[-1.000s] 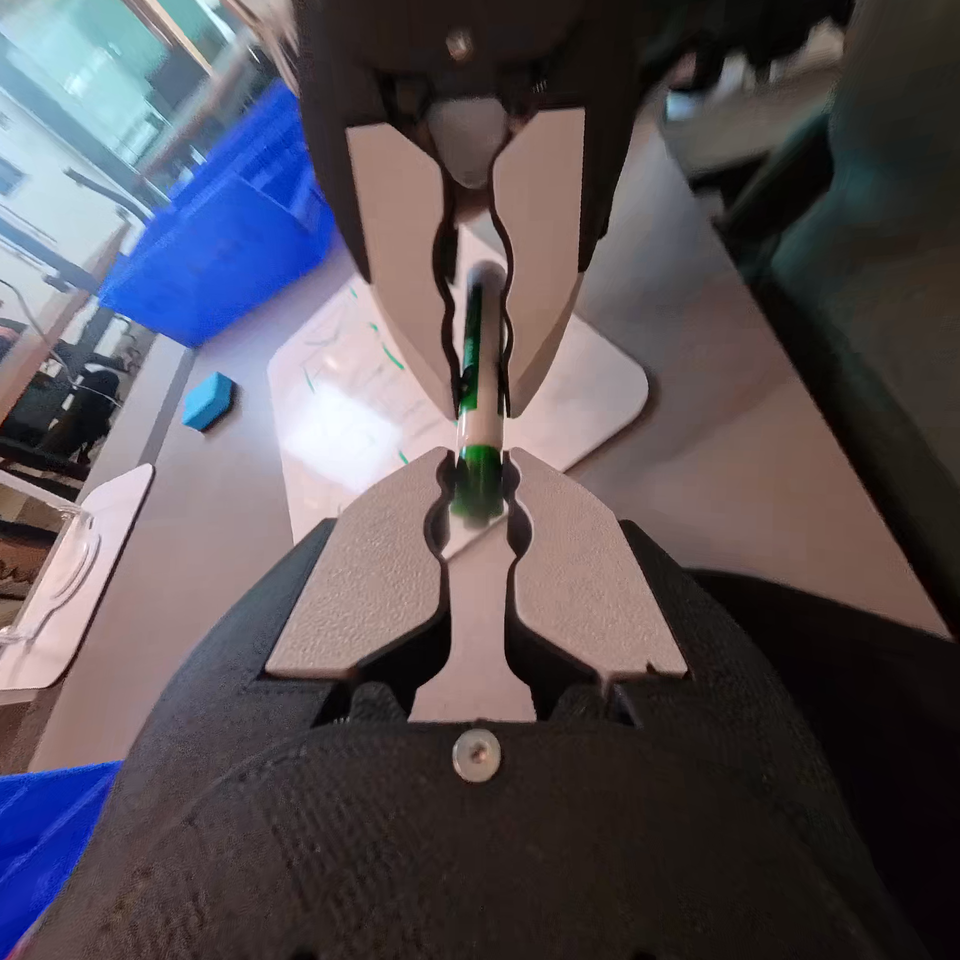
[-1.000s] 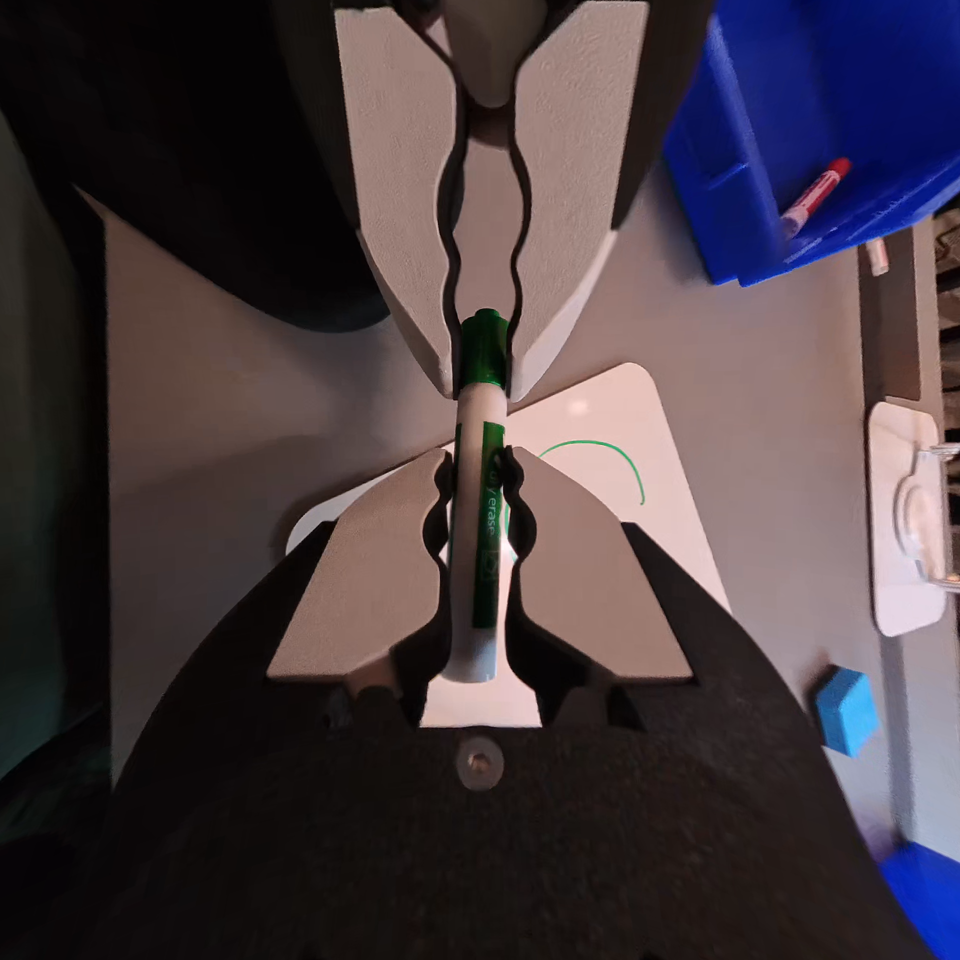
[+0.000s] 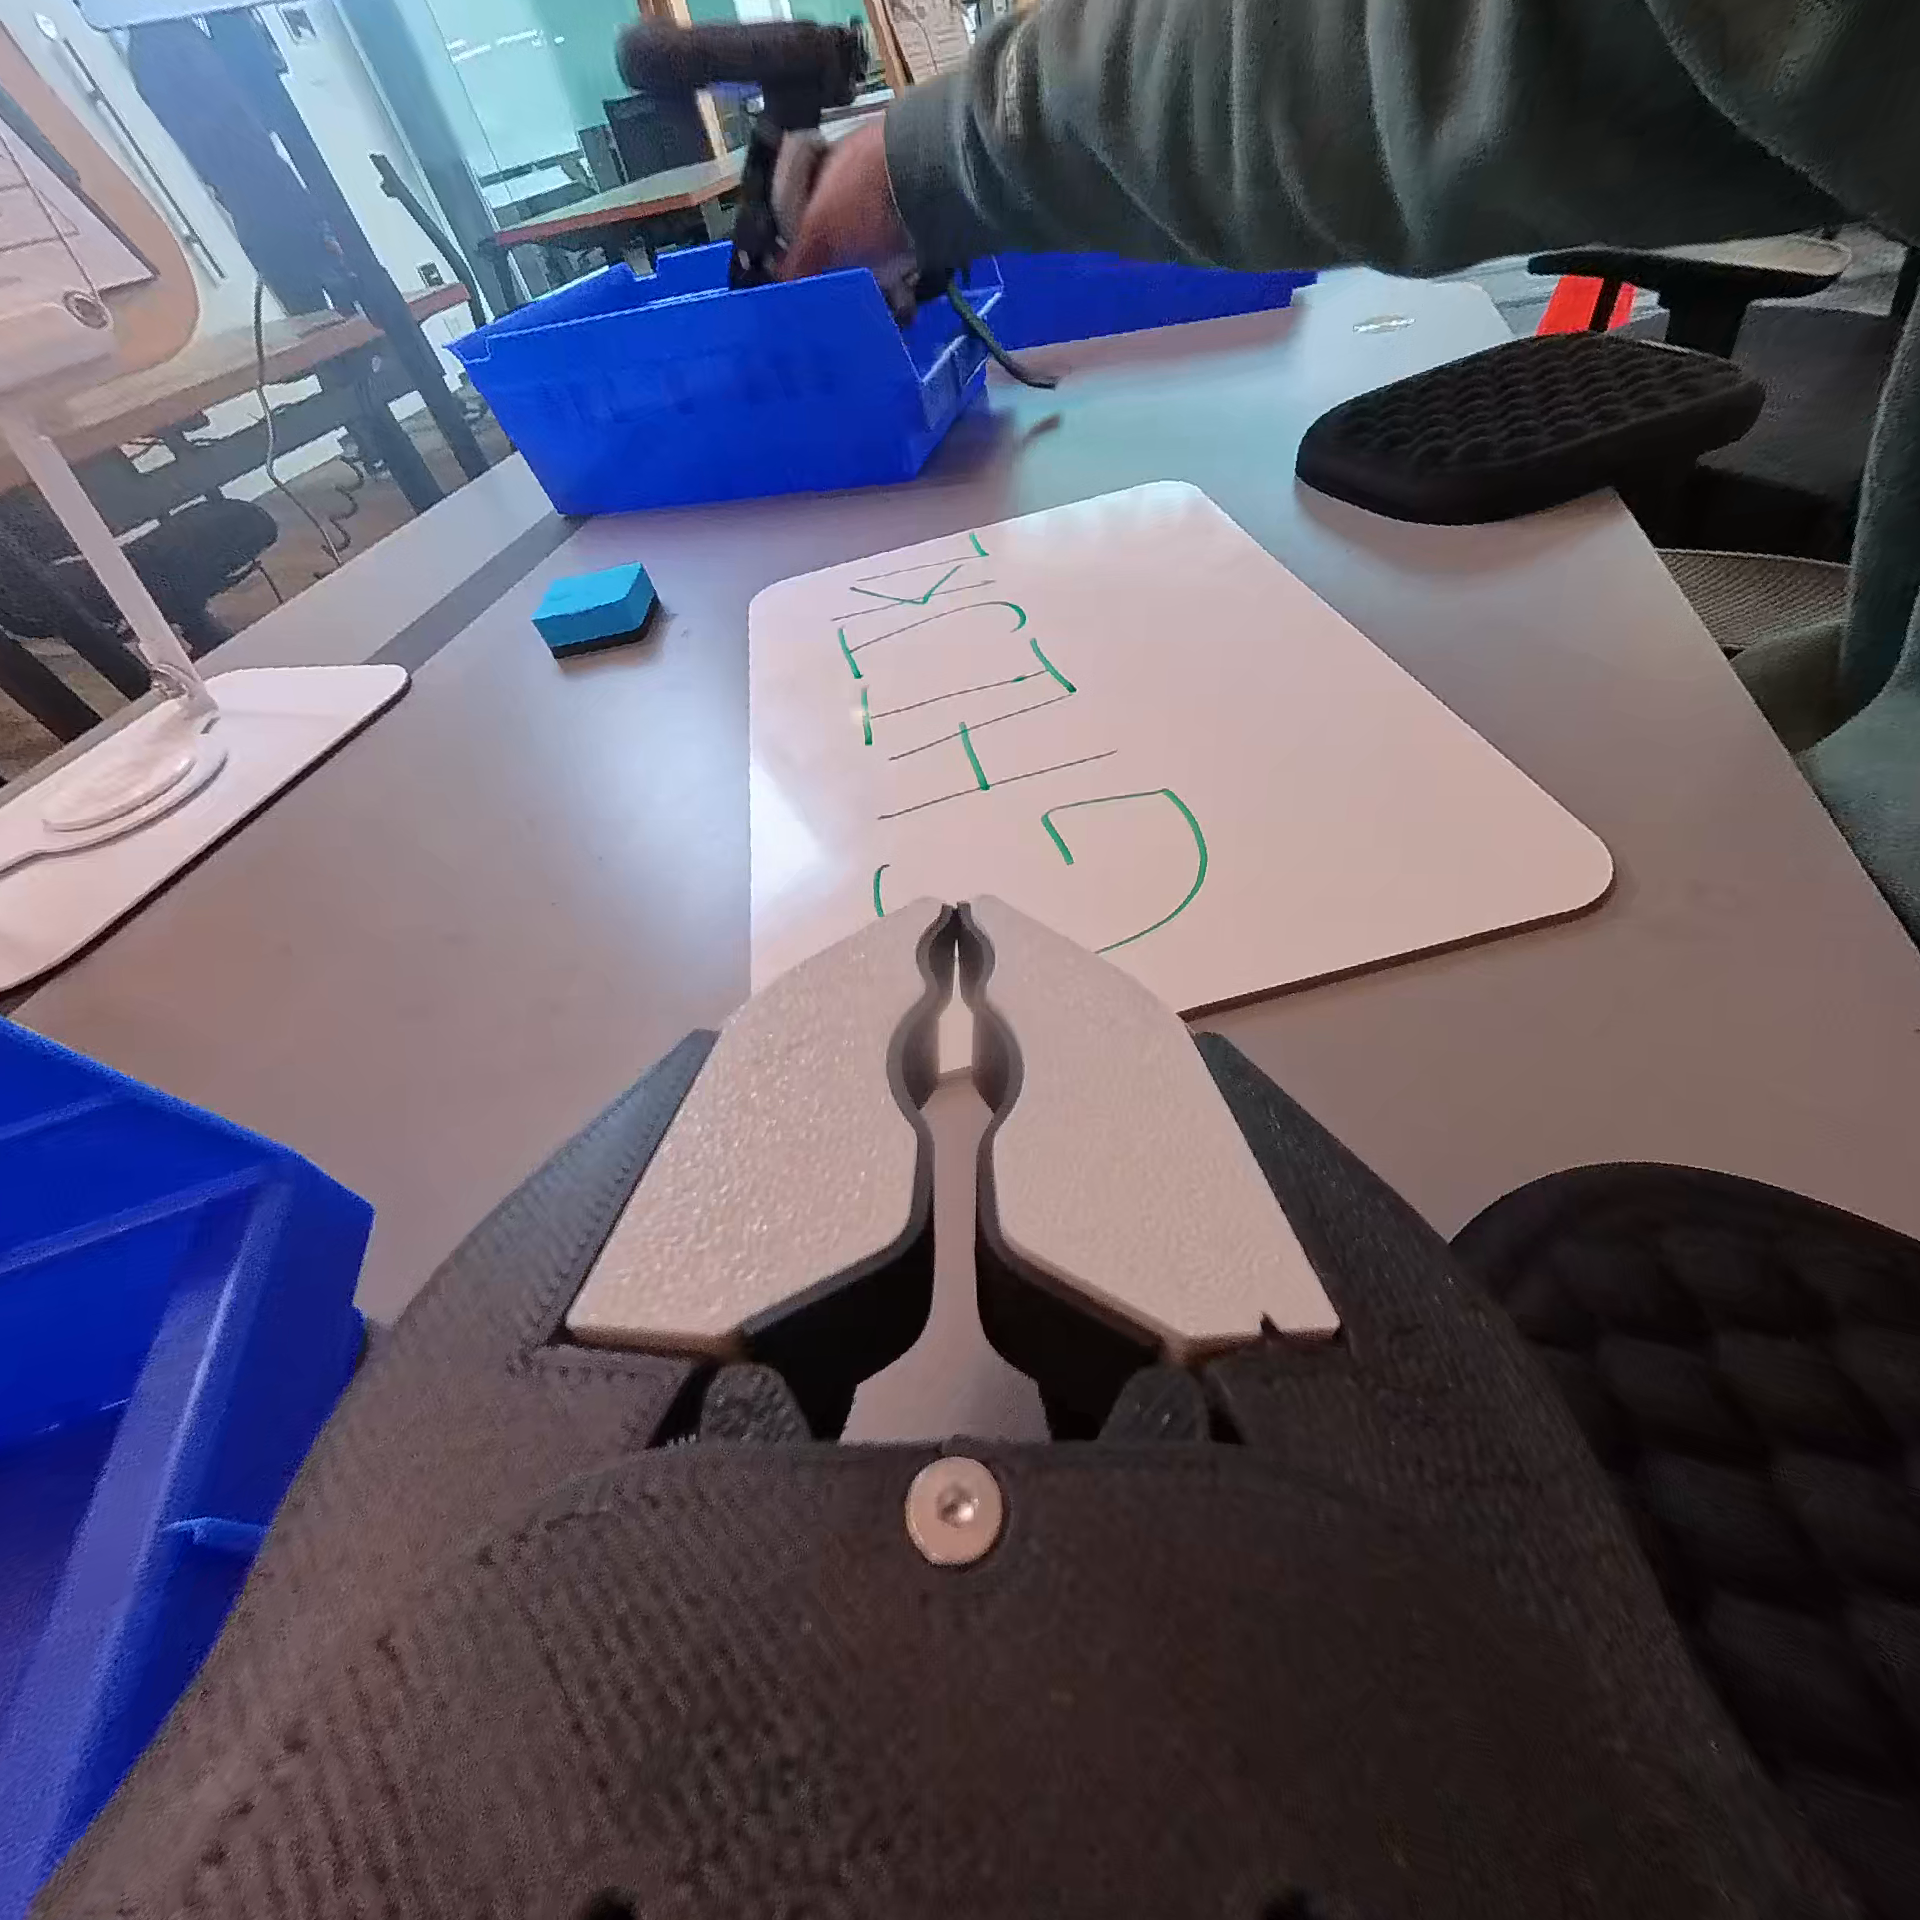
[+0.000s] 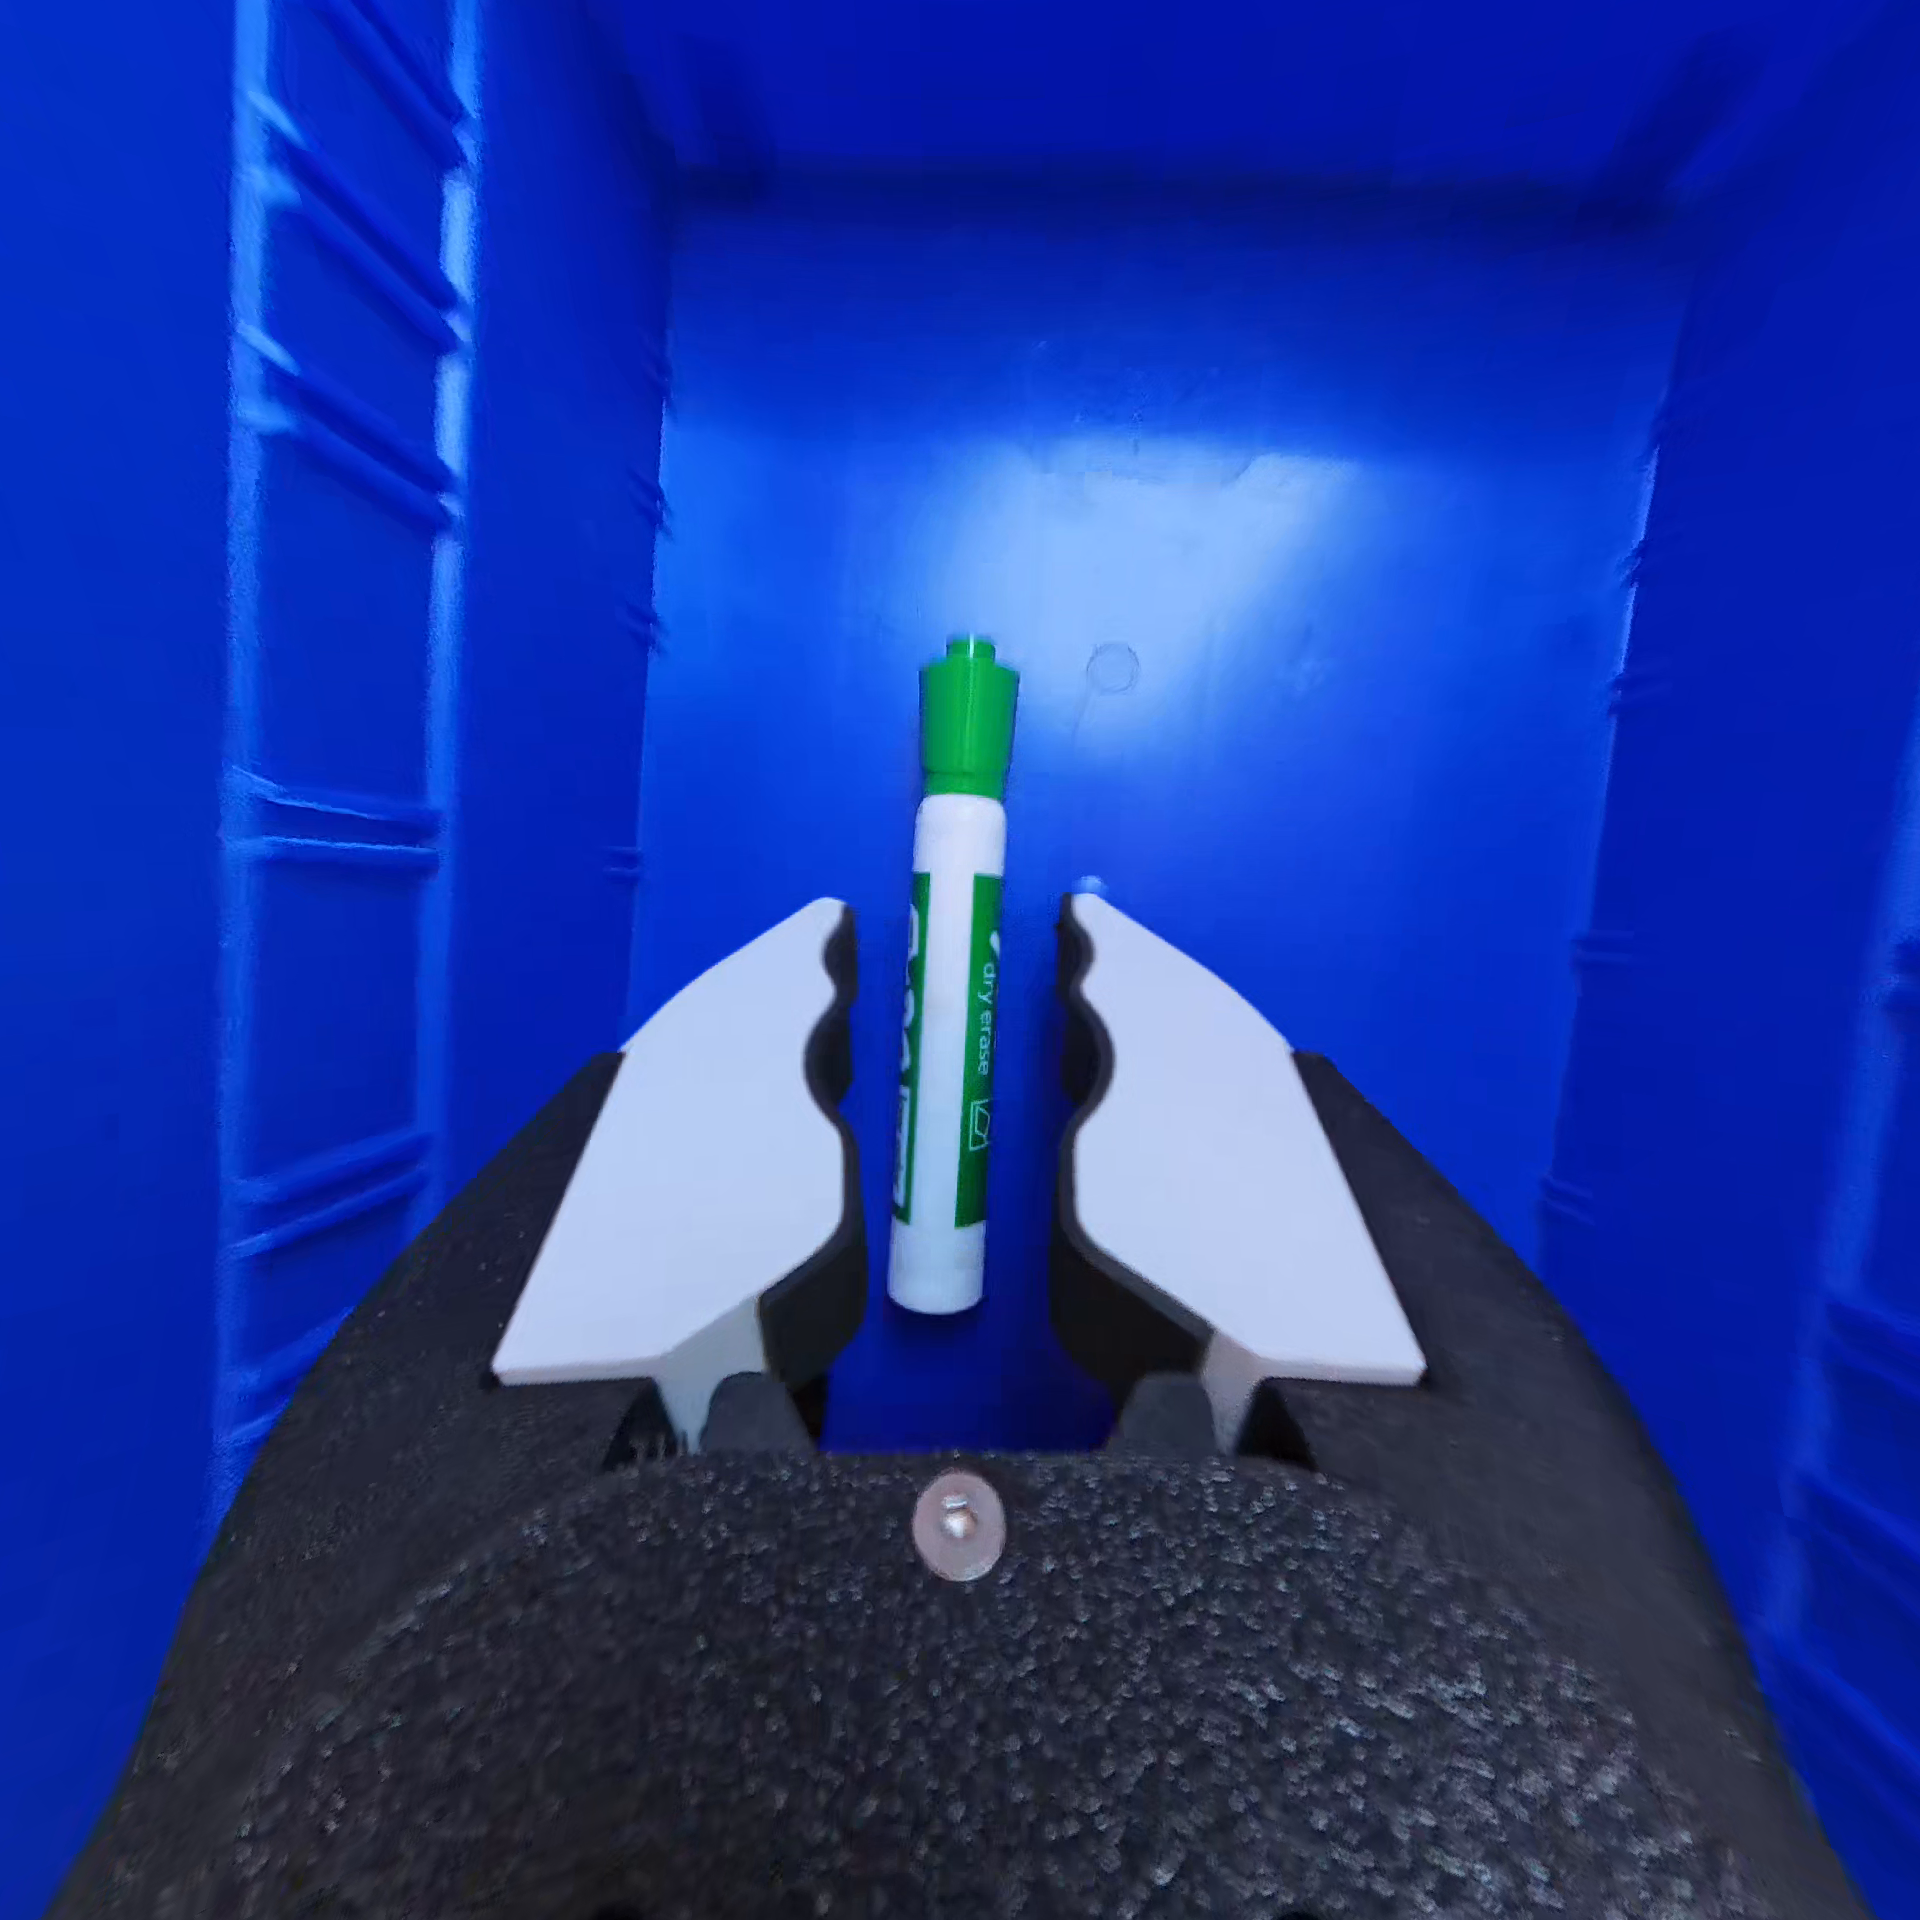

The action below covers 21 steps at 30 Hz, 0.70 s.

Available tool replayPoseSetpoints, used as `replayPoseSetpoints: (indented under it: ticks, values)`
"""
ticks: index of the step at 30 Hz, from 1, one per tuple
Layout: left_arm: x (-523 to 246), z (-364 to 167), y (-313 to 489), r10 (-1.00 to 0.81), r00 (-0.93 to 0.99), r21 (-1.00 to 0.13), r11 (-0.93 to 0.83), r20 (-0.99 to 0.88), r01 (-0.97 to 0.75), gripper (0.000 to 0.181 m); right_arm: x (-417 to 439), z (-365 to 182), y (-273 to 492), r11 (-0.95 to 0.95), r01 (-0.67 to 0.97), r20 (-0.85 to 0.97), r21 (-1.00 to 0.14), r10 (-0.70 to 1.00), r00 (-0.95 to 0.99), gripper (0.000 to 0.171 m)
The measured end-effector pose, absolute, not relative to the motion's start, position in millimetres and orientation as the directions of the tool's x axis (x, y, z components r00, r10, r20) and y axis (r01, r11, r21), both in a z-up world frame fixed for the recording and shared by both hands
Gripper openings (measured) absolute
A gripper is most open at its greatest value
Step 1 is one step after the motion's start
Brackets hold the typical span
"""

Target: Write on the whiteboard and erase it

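Right tool (image 4: pixel 958 914) hemmed by blue bin (image 4: pixel 343 727) walls; table (image 3: pixel 499 883) beside whiteboard (image 3: pixel 1299 727) free.

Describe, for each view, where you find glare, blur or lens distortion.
Left wrist view: the far right gripper and sleeve are motion-blurred; pale sheen on the whiteboard; table edges bow from the wide lens. Right wrist view: white glare on the blue bin floor; the marker is sharp, bin walls soft.

Grey worktop (image 3: pixel 582 914) as the anchor: at its far end sits a blue bin (image 3: pixel 717 400), another blue bin (image 3: pixel 135 1299) at its near left corner, a white lamp base (image 3: pixel 208 727) on its left edge, black chair armrest (image 3: pixel 1527 421) overlapping its right edge.
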<state>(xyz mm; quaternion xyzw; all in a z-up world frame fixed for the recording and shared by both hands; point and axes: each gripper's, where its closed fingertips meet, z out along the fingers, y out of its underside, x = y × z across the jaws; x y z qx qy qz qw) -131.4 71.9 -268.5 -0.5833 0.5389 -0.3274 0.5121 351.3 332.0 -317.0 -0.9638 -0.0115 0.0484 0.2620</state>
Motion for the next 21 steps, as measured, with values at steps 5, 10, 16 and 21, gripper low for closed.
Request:
replayPoseSetpoints:
  ticks: [5, 10, 16, 21]
  values:
    - [-129.9, -275.2, 71.8, -0.970, 0.189, -0.948, 0.091, -0.154, -0.306, 0.000, 309.8, -207.5, 356.8, -0.652, 0.186, 0.023, -0.735, 0.250, 0.968, 0.052]
    - [-130.6, -276.5, 73.3, -0.969, 0.190, -0.946, 0.091, -0.156, -0.312, 0.000, 203.8, -183.3, 342.4, -0.605, 0.413, 0.088, -0.681, 0.492, 0.866, 0.061]
    - [-131.8, -273.5, 70.9, -0.966, 0.191, -0.942, 0.109, -0.176, -0.316, 0.000, 134.8, -274.7, 330.7, -0.732, 0.476, 0.008, -0.487, 0.541, 0.841, 0.067]
    - [-133.9, -271.7, 70.2, -0.964, 0.188, -0.940, 0.123, -0.190, -0.317, 0.001, 116.9, -312.3, 334.8, -0.792, 0.415, -0.074, -0.447, 0.495, 0.866, 0.067]
